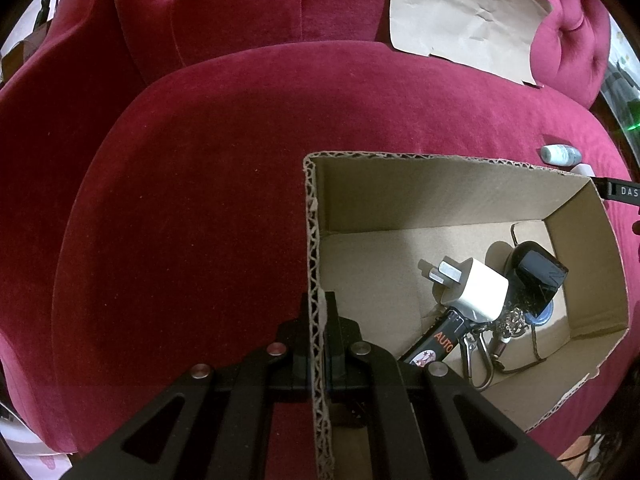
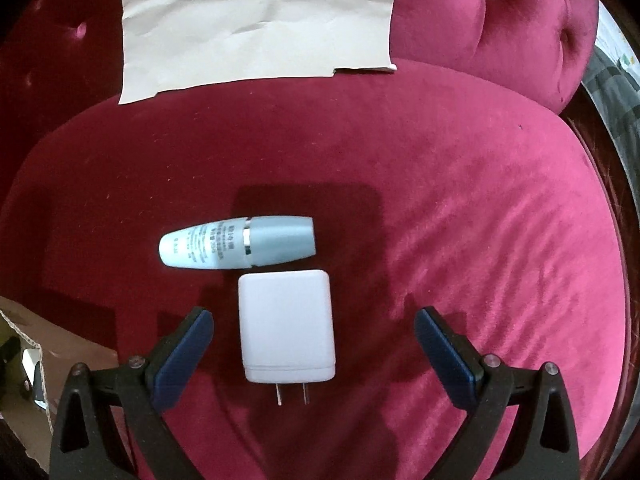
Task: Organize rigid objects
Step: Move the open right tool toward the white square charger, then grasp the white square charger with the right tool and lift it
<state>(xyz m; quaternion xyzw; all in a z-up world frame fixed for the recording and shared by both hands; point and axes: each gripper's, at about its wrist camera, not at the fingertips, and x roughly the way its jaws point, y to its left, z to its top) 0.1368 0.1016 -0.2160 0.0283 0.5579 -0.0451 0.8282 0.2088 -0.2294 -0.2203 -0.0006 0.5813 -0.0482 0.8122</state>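
Note:
A cardboard box (image 1: 316, 240) sits on a crimson velvet seat, and my left gripper (image 1: 319, 312) is shut on its near-left wall. Inside lie a white plug adapter (image 1: 478, 290), a black charger (image 1: 538, 274), a black lighter (image 1: 434, 344) and keys on a carabiner (image 1: 480, 356). In the right wrist view a white charger (image 2: 286, 326) lies flat with its prongs toward the camera, between the blue pads (image 2: 182, 352) of my open right gripper (image 2: 314, 322), which do not touch it. A pale blue bottle (image 2: 236, 246) lies on its side just beyond it, also seen small at the bottle (image 1: 560, 155).
A creased sheet of brown paper (image 2: 256, 20) leans on the tufted seat back. The seat cushion (image 2: 460, 220) spreads wide to the right of the charger. The box corner (image 2: 24, 344) shows at the lower left of the right wrist view.

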